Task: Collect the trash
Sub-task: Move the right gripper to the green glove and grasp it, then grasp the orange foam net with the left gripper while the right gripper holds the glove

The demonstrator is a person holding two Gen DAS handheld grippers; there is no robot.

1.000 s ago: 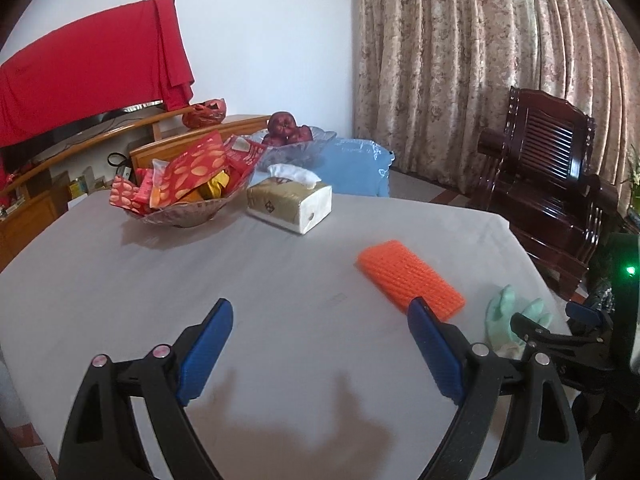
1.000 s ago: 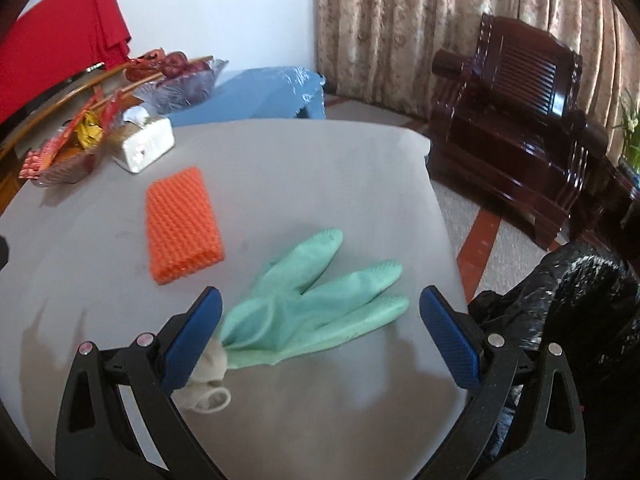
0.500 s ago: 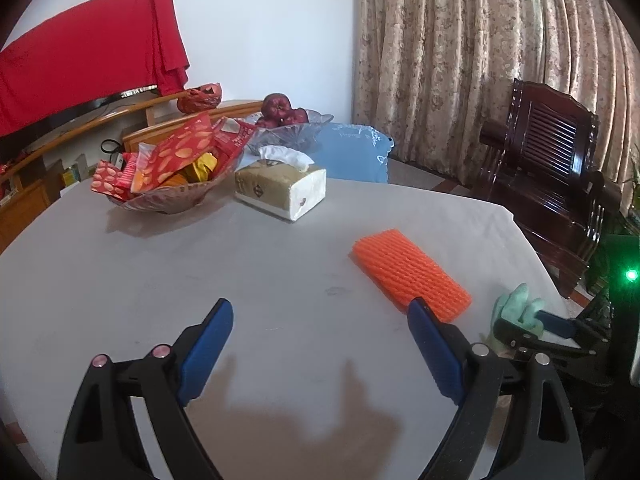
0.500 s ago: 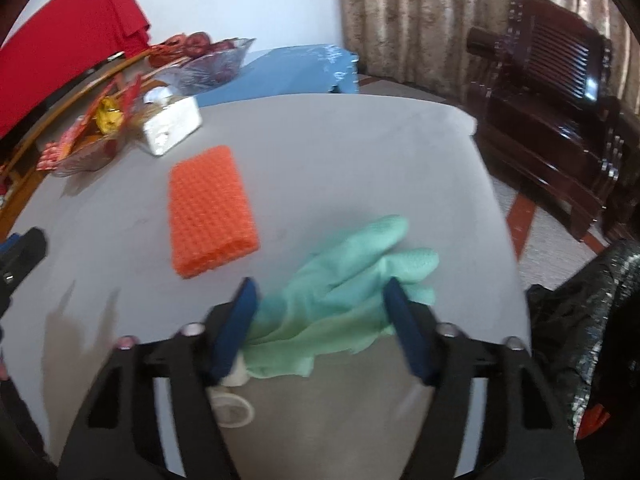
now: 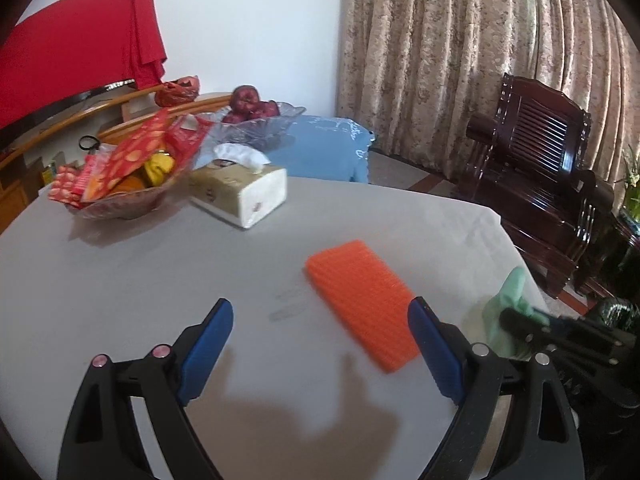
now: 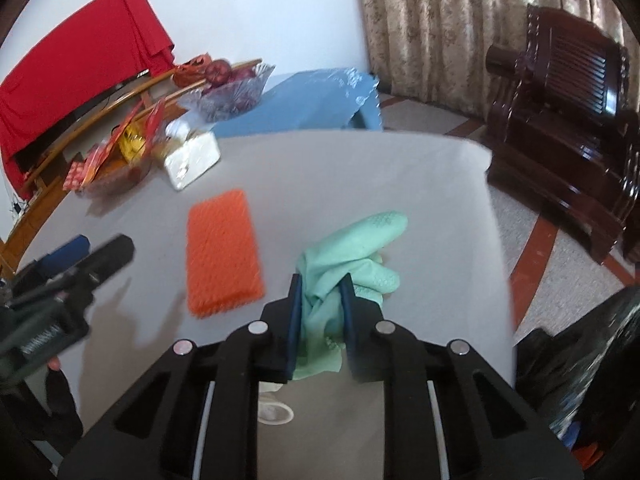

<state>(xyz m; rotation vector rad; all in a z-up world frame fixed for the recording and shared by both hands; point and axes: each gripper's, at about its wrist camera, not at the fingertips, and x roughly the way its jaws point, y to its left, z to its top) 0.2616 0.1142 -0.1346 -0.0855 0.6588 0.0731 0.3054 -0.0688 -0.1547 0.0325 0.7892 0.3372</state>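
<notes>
My right gripper (image 6: 320,286) is shut on a mint green rubber glove (image 6: 356,248), bunched between its blue pads near the table's right edge; the glove also shows in the left wrist view (image 5: 508,300) behind the right gripper's dark tip. An orange foam net sleeve (image 6: 222,248) lies flat on the grey table, left of the glove. My left gripper (image 5: 320,340) is open and empty, low over the table, with the orange sleeve (image 5: 364,300) just ahead of its right finger.
A tissue box (image 5: 240,192), a bowl of red snack packets (image 5: 120,176) and a glass fruit bowl (image 5: 256,120) stand at the table's far side. A black trash bag (image 6: 580,380) sits off the table's right edge. A dark wooden armchair (image 5: 540,168) stands beyond.
My right gripper has closed from wide open onto the green glove, bunching it. My left gripper has moved forward and right toward the orange sleeve, staying open.
</notes>
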